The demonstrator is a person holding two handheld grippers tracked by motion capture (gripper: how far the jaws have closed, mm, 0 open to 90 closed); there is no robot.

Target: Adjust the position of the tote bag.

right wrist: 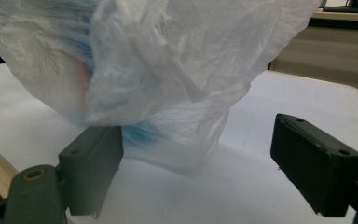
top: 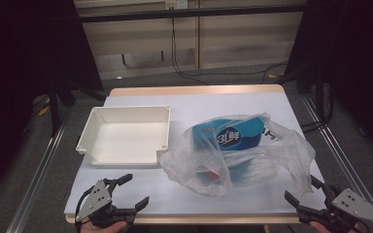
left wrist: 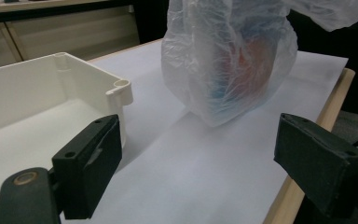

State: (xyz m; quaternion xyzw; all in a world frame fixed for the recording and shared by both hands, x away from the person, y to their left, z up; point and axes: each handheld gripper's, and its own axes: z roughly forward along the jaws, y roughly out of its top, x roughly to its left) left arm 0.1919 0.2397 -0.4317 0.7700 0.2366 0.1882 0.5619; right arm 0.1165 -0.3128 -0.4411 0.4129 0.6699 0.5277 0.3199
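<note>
- Approaching the plastic bag (top: 238, 153) at frame centre on the counter (top: 194, 99), keep both claws wide and empty.
- Guide your left claw (top: 132, 190) from lower left, right claw (top: 301, 190) from lower right.
- Pinch film only, beside the white tray (top: 126, 136).

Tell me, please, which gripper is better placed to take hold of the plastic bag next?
Probably the right gripper: its open jaws already face the plastic bag, whose loose edge hangs just before them. The left gripper, also open, sits nearer the white tray.
</note>
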